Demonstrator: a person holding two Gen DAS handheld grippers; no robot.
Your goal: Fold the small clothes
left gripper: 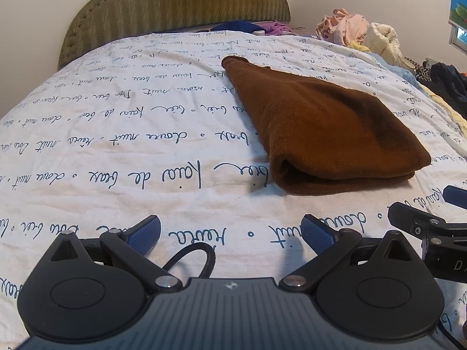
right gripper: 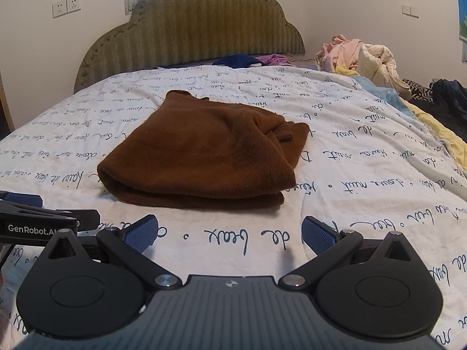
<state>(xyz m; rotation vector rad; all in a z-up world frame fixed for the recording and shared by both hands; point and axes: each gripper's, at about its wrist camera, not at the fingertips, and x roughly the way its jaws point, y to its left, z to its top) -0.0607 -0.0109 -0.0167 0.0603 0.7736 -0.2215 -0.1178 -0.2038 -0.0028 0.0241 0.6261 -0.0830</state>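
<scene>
Left gripper (right gripper: 20, 204) (marked "GenRobot.AI") and right gripper (right gripper: 230, 233) both agape before folded brown garment (right gripper: 201, 151).

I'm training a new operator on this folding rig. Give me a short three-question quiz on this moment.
1. True or false: the left gripper holds the brown garment.
2. The unsorted clothes pile lies: A) by the headboard's right end, B) beside the grippers.
3. Fill in: the right gripper's jaws are ____.

Key: 1 false; 2 A; 3 open.
</scene>
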